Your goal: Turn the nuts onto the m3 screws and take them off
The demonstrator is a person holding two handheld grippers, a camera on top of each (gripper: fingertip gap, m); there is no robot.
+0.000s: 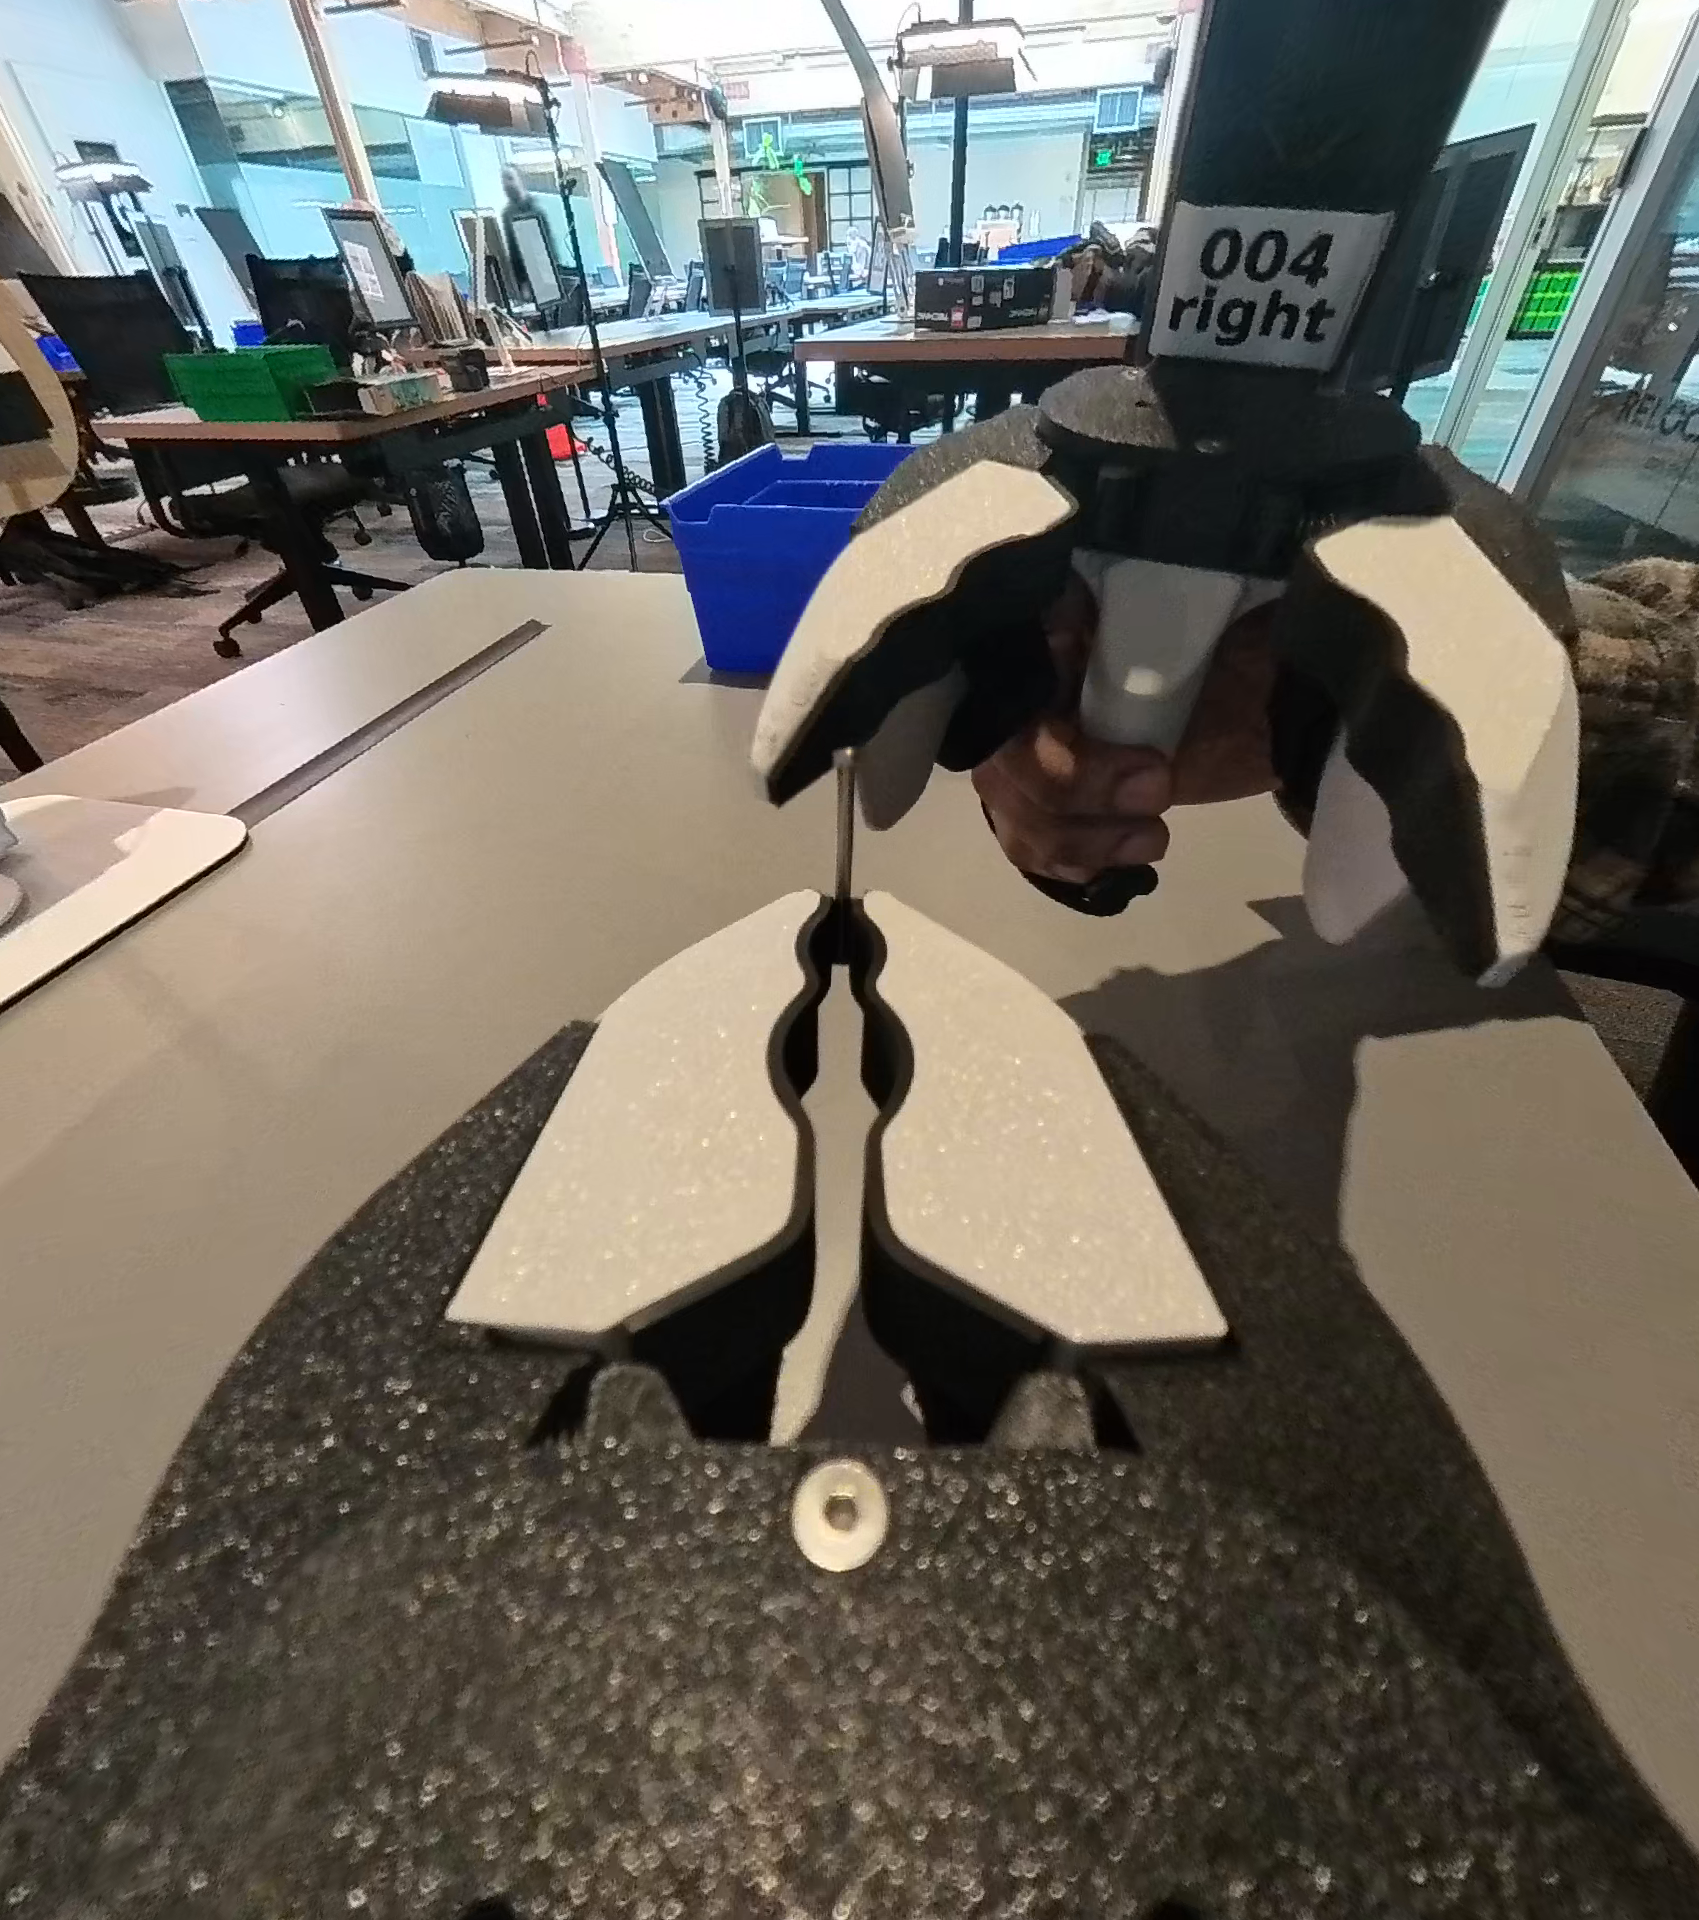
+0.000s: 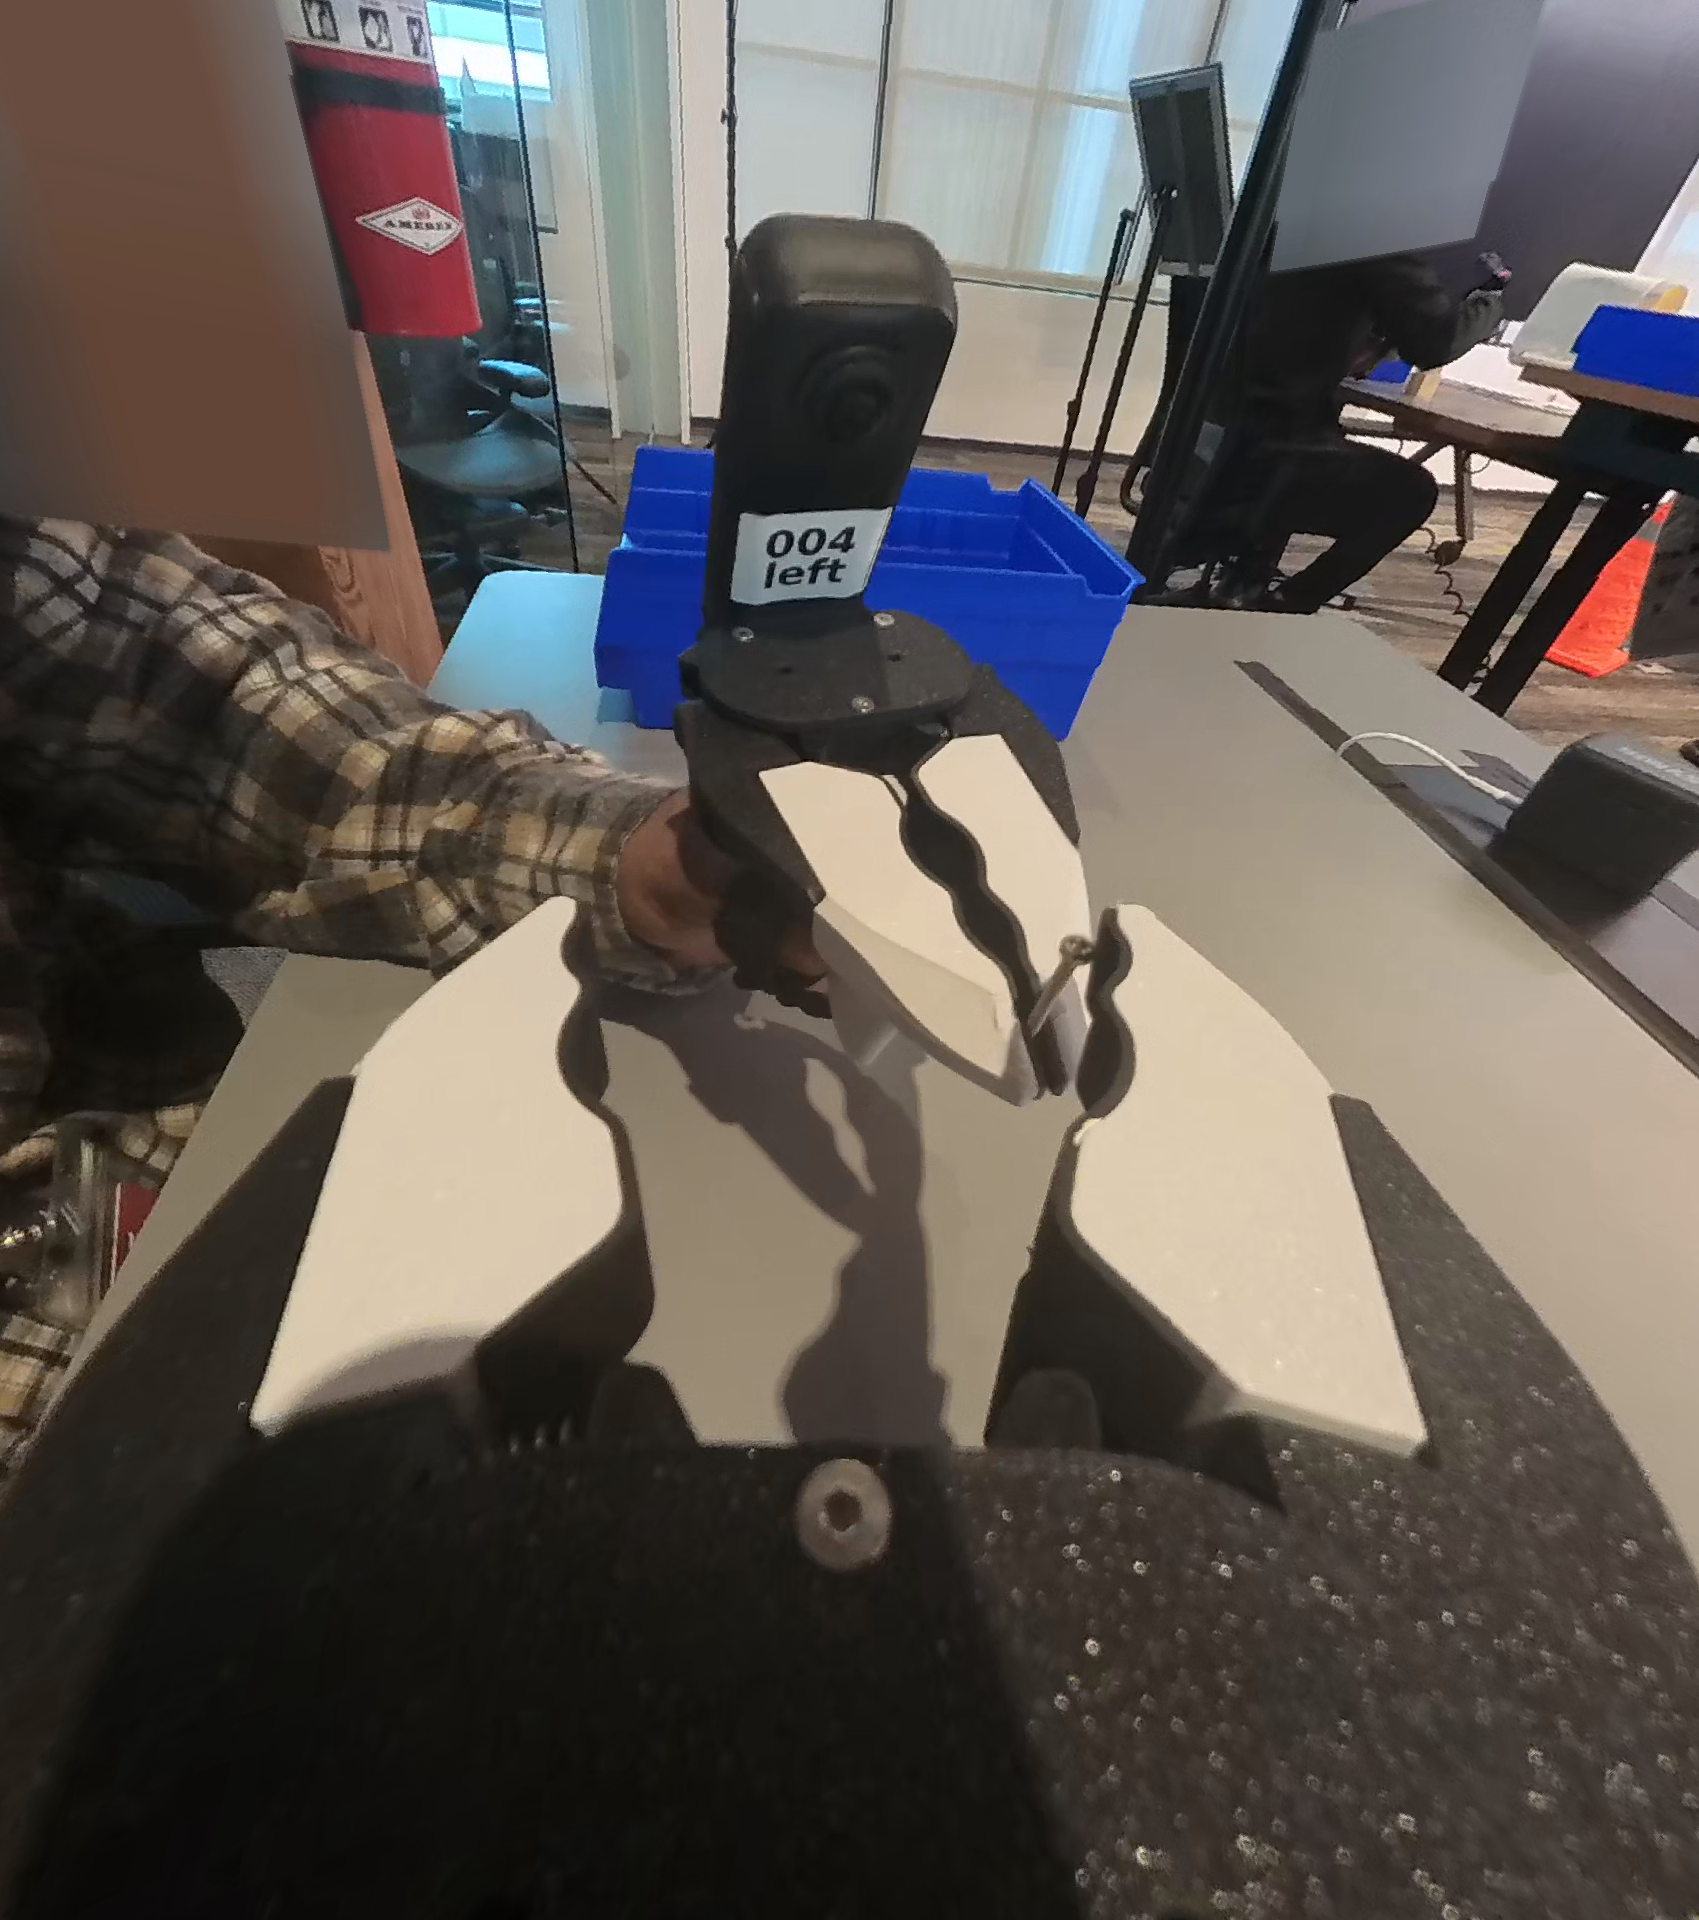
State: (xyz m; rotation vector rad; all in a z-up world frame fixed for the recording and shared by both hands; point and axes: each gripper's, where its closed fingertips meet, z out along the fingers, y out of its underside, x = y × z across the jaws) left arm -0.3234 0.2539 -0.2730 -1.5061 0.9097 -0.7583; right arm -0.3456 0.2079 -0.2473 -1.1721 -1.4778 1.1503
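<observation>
My left fingers pinch the screw upright — right fingers spread around its head; no nut visible — threading remains.

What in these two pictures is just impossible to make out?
- Nut: neither view shows one; the thin metal screw has its top behind the right tongs' white finger.
- Deep blue plastic bin: contents hidden by its walls and the left tongs.
- Person: blurred over, right wrist view.
</observation>
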